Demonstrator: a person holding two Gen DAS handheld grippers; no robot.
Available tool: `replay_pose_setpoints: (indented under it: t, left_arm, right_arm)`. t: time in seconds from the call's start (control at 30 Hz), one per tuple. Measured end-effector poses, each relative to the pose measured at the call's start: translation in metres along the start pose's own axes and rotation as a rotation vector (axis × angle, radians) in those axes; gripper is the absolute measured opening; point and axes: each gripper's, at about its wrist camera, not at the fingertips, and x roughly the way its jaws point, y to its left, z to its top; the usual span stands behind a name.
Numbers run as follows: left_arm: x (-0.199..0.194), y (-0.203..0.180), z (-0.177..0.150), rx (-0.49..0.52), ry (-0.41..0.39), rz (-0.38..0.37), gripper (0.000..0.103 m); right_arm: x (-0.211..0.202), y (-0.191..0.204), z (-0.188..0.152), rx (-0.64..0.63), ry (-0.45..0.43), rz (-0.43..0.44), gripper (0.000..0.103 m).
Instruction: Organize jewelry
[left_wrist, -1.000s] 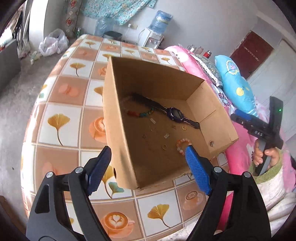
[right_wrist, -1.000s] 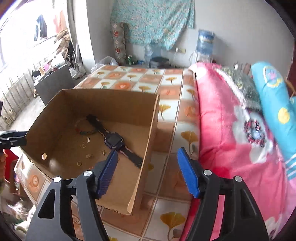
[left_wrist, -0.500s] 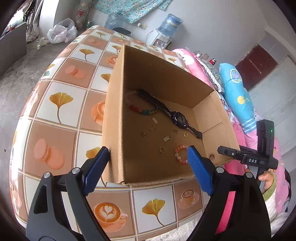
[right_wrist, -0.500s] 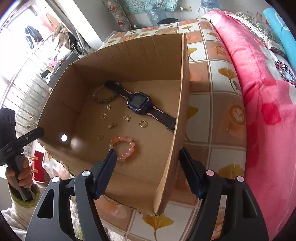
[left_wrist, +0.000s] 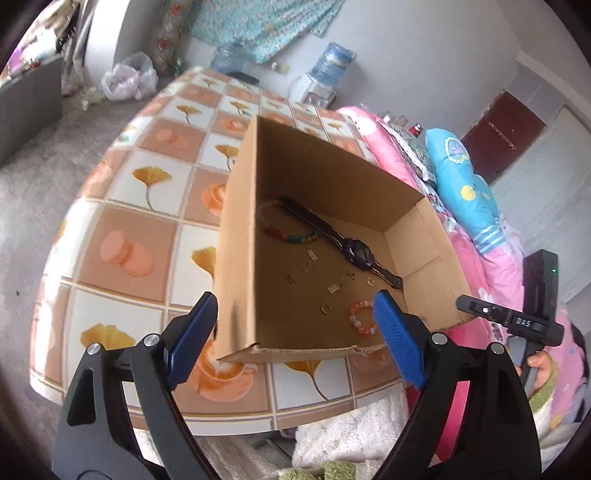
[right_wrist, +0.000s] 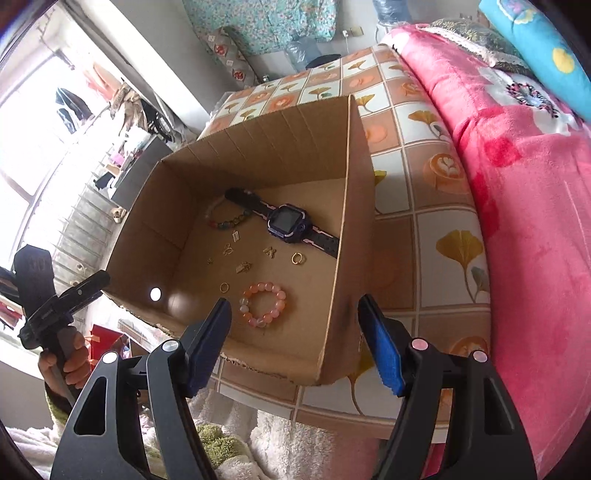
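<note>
A table (left_wrist: 144, 236) covered in a ginkgo-leaf and coffee-cup tile pattern stands beside a pink floral blanket (right_wrist: 528, 192). On it sits an open cardboard box (right_wrist: 258, 147), centre frame in both views. On its floor lie a purple smartwatch (right_wrist: 286, 220), a multicoloured bead bracelet (right_wrist: 225, 220), a pink bead bracelet (right_wrist: 263, 303) and small gold rings and charms (right_wrist: 243, 266). The left gripper (left_wrist: 293, 334) and right gripper (right_wrist: 295, 332) hang over the box's near edge, jaws open, gripping nothing.
</note>
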Motion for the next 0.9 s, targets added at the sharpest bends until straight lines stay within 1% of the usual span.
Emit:
replay_pose_setpoints:
  t: [0.07, 0.1, 0.13, 0.17, 0.2, 0.27, 0.33, 0.4, 0.43, 0.47, 0.53, 0.6, 0.63, 0.73, 0.83, 0.9]
  left_arm:
    - [-0.024, -0.012, -0.007, 0.054, -0.096, 0.076, 0.084]
    - [-0.035, -0.017, -0.012, 0.081, -0.132, 0.096, 0.085]
    - [-0.044, -0.022, -0.016, 0.100, -0.157, 0.116, 0.086]
    - [-0.052, -0.026, -0.021, 0.120, -0.180, 0.142, 0.090]
    - [-0.059, -0.031, -0.027, 0.139, -0.199, 0.171, 0.091]
    - [-0.066, -0.039, -0.036, 0.156, -0.211, 0.227, 0.094]
    - [-0.067, -0.046, -0.043, 0.145, -0.198, 0.279, 0.094]
    - [-0.062, -0.054, -0.050, 0.138, -0.174, 0.302, 0.094]
    - [-0.058, -0.058, -0.052, 0.144, -0.167, 0.307, 0.094]
    - [-0.053, -0.062, -0.055, 0.153, -0.164, 0.328, 0.094]
    - [-0.044, -0.070, -0.059, 0.182, -0.156, 0.405, 0.094]
    - [-0.035, -0.077, -0.061, 0.212, -0.141, 0.441, 0.094]
    - [-0.031, -0.080, -0.061, 0.226, -0.124, 0.444, 0.094]
    - [-0.022, -0.088, -0.062, 0.255, -0.063, 0.418, 0.094]
    - [-0.018, -0.092, -0.064, 0.222, -0.043, 0.412, 0.094]
    - [-0.016, -0.093, -0.065, 0.207, -0.031, 0.395, 0.094]
  right_arm:
    - [-0.020, 0.005, -0.009, -0.013, -0.066, -0.056, 0.069]
    - [-0.029, 0.009, -0.017, -0.018, -0.095, -0.080, 0.071]
    - [-0.038, 0.013, -0.025, -0.024, -0.124, -0.099, 0.076]
    - [-0.046, 0.017, -0.034, -0.034, -0.148, -0.112, 0.079]
    - [-0.050, 0.021, -0.039, -0.046, -0.161, -0.123, 0.082]
    - [-0.054, 0.032, -0.054, -0.074, -0.164, -0.140, 0.085]
    - [-0.052, 0.040, -0.063, -0.088, -0.146, -0.126, 0.090]
    - [-0.046, 0.049, -0.073, -0.085, -0.125, -0.114, 0.093]
    - [-0.041, 0.056, -0.076, -0.100, -0.112, -0.126, 0.094]
    - [-0.037, 0.062, -0.079, -0.116, -0.104, -0.147, 0.094]
    - [-0.029, 0.077, -0.084, -0.146, -0.095, -0.198, 0.094]
    - [-0.026, 0.086, -0.087, -0.158, -0.105, -0.231, 0.094]
    - [-0.026, 0.089, -0.086, -0.161, -0.117, -0.254, 0.095]
    - [-0.027, 0.098, -0.086, -0.164, -0.162, -0.303, 0.096]
    - [-0.023, 0.100, -0.081, -0.165, -0.162, -0.326, 0.096]
    - [-0.021, 0.098, -0.079, -0.153, -0.153, -0.320, 0.096]
